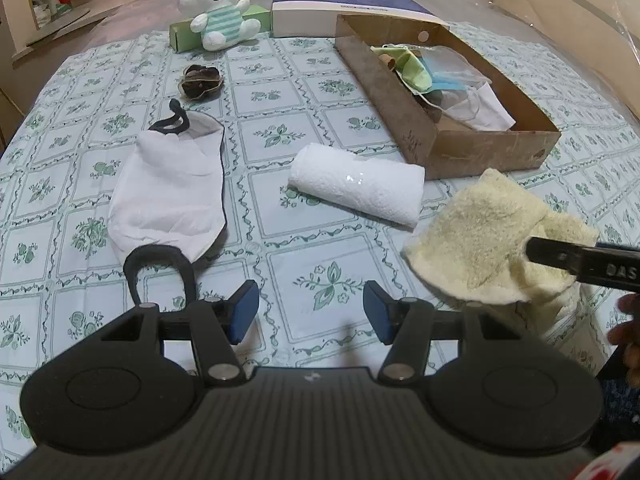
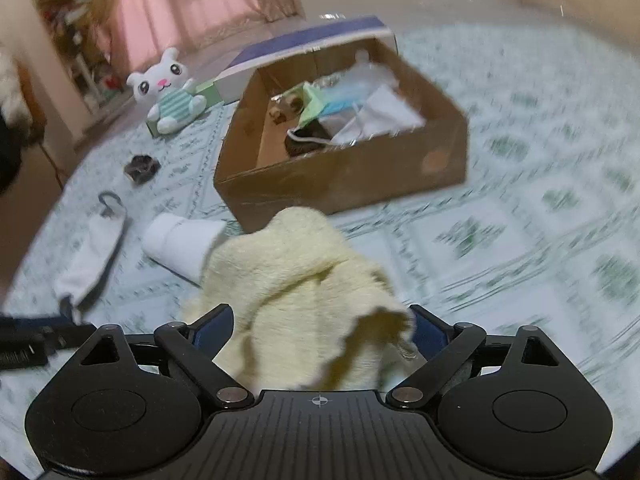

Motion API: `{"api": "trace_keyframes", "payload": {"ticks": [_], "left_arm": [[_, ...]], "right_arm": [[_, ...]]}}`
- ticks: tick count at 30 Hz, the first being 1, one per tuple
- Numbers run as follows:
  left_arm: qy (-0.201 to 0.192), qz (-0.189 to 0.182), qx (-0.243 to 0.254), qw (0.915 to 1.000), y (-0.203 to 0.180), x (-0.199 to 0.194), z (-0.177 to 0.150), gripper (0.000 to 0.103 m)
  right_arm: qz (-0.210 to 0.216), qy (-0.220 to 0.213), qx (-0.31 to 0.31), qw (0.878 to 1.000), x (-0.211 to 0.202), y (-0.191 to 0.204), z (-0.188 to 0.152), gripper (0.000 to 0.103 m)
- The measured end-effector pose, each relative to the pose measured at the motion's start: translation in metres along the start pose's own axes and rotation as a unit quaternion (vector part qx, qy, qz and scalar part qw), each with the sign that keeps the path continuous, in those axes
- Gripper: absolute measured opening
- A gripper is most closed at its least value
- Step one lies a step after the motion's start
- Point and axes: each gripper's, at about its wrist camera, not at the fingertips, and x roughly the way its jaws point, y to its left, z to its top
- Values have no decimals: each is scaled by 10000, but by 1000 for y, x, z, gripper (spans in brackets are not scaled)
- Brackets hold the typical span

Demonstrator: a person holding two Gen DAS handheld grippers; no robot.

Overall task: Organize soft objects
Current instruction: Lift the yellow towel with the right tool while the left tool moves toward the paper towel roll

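Observation:
A cream fleecy cloth lies bunched between the wide-apart jaws of my right gripper; the pads do not press on it. In the left wrist view the same cloth sits at the right, with one black finger of the right gripper over it. My left gripper hovers open over the tablecloth with nothing between its fingers. A white face mask with black loops lies just ahead of it on the left. A rolled white towel lies ahead in the middle.
An open cardboard box holding masks and cloths stands at the back right. A dark scrunchie, a white plush bunny on a green box and a blue-and-white box sit farther back. A hand shows at the right edge.

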Motion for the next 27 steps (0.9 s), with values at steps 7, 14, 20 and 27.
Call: {"api": "trace_keyframes", "payload": {"ticks": [7,14,20,27], "left_arm": [[15,10,3,10000,-1,6,6,54],[-61,-72,92,9999,-6,13,15,54],[-130,-253,349,9990,-27,28,28,54],[-69,-295,647,9974,-62,64,42,54]], "right_arm": [[-373,-128,-294,9988,32,27,-1,96],[-311,-146,-760,9965,41,24,-8,49],[-281,-137,-721,9969,27,10,-2,42],[-453,-199,-289,9984,15,-21,13,42]]}}
